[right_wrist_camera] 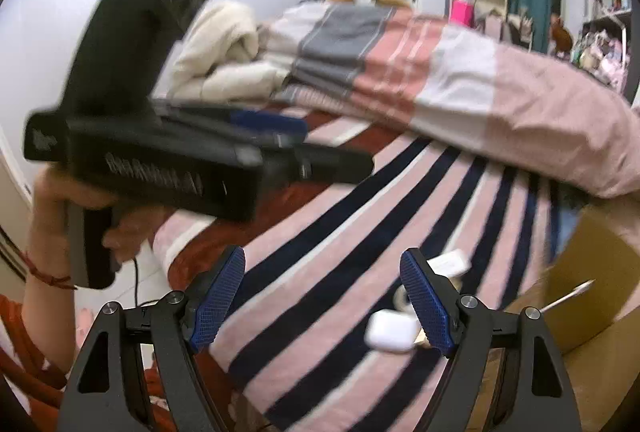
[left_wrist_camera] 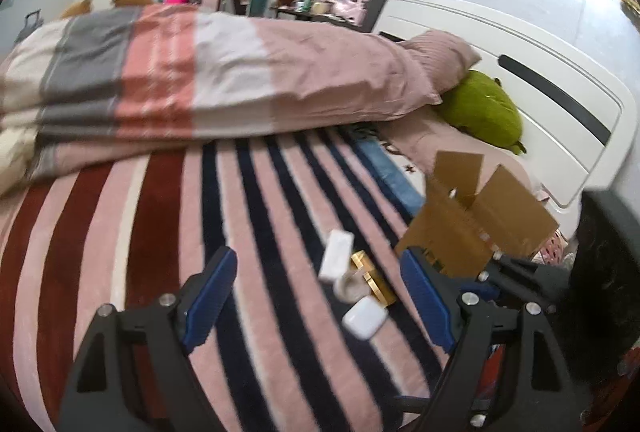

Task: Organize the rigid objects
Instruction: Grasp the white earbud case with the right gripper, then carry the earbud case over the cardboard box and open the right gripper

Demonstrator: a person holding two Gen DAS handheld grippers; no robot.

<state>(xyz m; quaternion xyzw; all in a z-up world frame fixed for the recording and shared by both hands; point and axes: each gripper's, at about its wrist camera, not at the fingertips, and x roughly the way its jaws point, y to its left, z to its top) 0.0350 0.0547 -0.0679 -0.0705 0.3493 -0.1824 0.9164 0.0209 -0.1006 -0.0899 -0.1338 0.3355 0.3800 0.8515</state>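
On the bed, a small cluster of rigid objects lies on the striped blanket (left_wrist_camera: 256,192) just beside an open cardboard box (left_wrist_camera: 476,224). Nearest the box sits a gold-edged item (left_wrist_camera: 372,272), partly hidden and too blurred to identify. Touching it on the side away from the box are a long white rectangular case (left_wrist_camera: 336,256), tilted up on one end, and a small white ring-like piece (left_wrist_camera: 347,285). A rounded white earbud-style case (left_wrist_camera: 365,317) rests a little nearer the camera, close beside the box's front corner.

The left hand-held gripper (left_wrist_camera: 318,302) hangs over the blanket with its blue fingers spread wide and nothing between them; the cluster lies in the gap ahead of it. The right hand-held gripper (right_wrist_camera: 324,302) is likewise spread and empty, and in its view the rounded white case (right_wrist_camera: 391,331) lies just beside its box-side finger, with the box (right_wrist_camera: 592,284) beyond. That view also shows the person's left hand (right_wrist_camera: 76,216) gripping the other tool's handle, well apart from the box.
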